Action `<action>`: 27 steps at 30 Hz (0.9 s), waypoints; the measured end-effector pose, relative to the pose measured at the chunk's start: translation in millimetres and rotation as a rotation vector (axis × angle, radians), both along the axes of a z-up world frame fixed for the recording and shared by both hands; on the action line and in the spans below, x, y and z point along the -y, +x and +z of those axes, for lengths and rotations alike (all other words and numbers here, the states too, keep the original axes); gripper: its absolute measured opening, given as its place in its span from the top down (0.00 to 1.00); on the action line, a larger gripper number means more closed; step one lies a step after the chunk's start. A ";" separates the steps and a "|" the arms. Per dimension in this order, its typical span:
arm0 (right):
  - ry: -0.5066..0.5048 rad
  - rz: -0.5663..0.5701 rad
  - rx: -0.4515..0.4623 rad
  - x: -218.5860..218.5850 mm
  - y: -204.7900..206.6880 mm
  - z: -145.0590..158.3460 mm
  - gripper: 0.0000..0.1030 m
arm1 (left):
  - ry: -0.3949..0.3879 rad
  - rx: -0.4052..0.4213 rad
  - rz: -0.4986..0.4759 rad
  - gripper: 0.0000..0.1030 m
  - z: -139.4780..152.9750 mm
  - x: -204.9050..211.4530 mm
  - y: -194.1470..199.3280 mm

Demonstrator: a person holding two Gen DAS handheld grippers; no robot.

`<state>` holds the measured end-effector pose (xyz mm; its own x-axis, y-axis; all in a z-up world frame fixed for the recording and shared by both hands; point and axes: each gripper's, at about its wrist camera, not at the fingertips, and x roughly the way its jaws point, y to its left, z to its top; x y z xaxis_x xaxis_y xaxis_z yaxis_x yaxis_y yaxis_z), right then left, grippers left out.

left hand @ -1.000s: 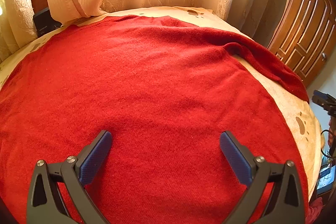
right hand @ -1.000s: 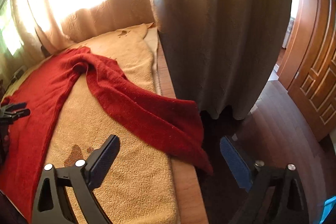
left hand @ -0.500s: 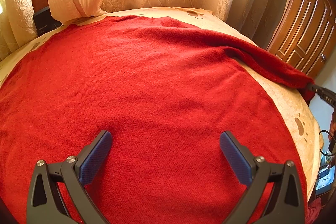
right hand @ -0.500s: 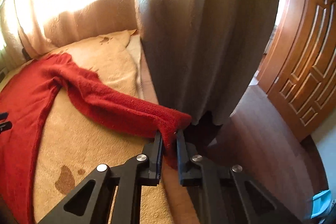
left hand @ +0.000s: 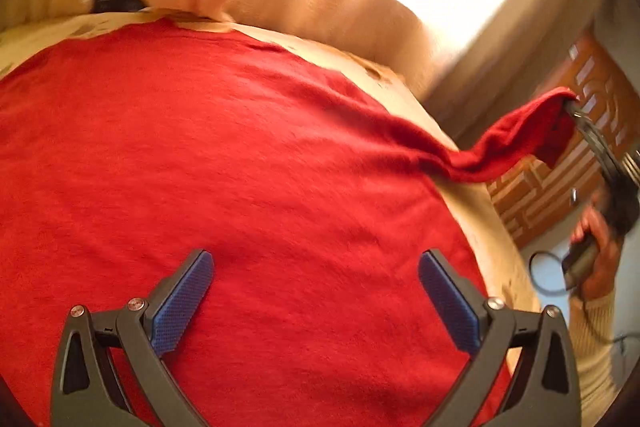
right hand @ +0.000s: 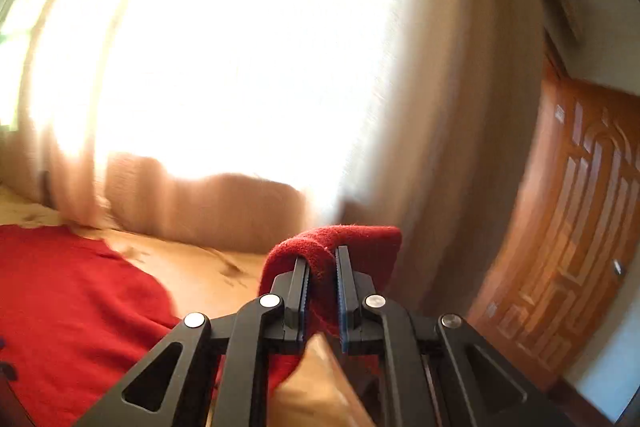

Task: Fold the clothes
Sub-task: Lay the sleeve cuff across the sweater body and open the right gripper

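Clamping its jaws on the sleeve cuff (right hand: 340, 239), the right gripper (right hand: 322, 291) lifts it clear of the bed (left hand: 472, 195) for folding across the red sweater (left hand: 240, 167), while the left gripper (left hand: 312, 291) hovers over the body, jaws apart.

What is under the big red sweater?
A tan blanket lies under the red sweater; it shows along the sweater's far and right edges. What the spread sweater covers cannot be seen. The right gripper holds the sleeve lifted off the blanket.

The red sweater (left hand: 240, 167) was a soft, fuzzy, matt knit. Beneath it lay a tan towelling cover (right hand: 200, 267), looped and rough. The door (right hand: 580, 247) was glossy carved wood; the curtain (right hand: 440, 107) was matt cloth.
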<state>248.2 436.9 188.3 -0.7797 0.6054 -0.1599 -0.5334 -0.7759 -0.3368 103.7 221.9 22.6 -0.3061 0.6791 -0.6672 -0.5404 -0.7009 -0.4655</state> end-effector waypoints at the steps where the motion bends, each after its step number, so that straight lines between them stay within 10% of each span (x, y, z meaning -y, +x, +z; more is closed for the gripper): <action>1: 0.054 0.131 0.038 33.3 -7.4 -1.1 0.87 | 0.002 -0.005 0.055 0.00 3.6 10.9 -6.9; 3: 0.152 0.349 0.141 91.0 -18.6 -13.2 0.69 | -0.009 -0.014 0.166 0.00 9.6 35.1 -21.6; 4: 0.194 0.429 0.204 114.5 -22.3 -24.2 0.33 | -0.015 -0.018 0.222 0.00 12.6 47.2 -28.9; 6: 0.263 0.541 0.279 149.9 -21.0 -47.6 0.00 | 0.000 0.010 0.295 0.00 13.5 68.2 -42.4; 9: 0.236 0.554 0.350 158.7 -18.2 -75.7 0.01 | 0.010 0.048 0.357 0.00 7.6 87.1 -52.7; 21: -0.422 0.366 0.266 16.8 -7.7 -68.1 0.00 | 0.004 0.071 0.290 0.00 3.6 86.3 -54.4; 27: -0.447 0.406 0.300 25.1 -1.4 -80.5 0.00 | 0.015 0.067 0.321 0.00 11.1 104.3 -59.3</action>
<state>246.8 411.8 107.8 -0.8143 0.0984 -0.5720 -0.1031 -0.9944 -0.0242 44.4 117.6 33.8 -0.4616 0.5652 -0.6838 -0.2606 -0.8232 -0.5045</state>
